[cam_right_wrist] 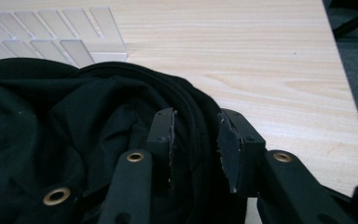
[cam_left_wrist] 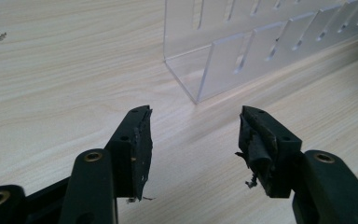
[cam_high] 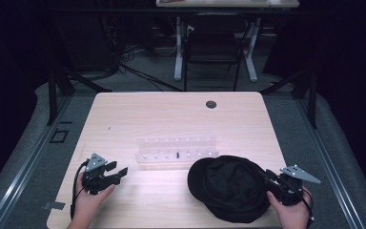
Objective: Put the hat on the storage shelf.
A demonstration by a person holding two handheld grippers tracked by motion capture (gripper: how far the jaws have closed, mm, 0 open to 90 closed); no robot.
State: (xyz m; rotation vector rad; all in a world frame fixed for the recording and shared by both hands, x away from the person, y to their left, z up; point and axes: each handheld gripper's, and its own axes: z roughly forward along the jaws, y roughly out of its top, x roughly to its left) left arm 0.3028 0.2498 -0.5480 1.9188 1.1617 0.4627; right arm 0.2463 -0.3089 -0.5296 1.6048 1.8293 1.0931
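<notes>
High view: a clear rack [cam_high: 177,152] sits mid-table with one small dark piece [cam_high: 177,154] in it; a black hat [cam_high: 228,187] lies at five o'clock. The left gripper [cam_high: 119,172] is spread wide over bare wood. The right gripper [cam_right_wrist: 196,140] straddles the hat's rim, part open.

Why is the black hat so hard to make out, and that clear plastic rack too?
High view: the room is dark, the table lit, so the hat reads as one dark mass and the rack washes pale. Right gripper view: its folds show. Left gripper view: the rack's slotted walls are sharp.
</notes>
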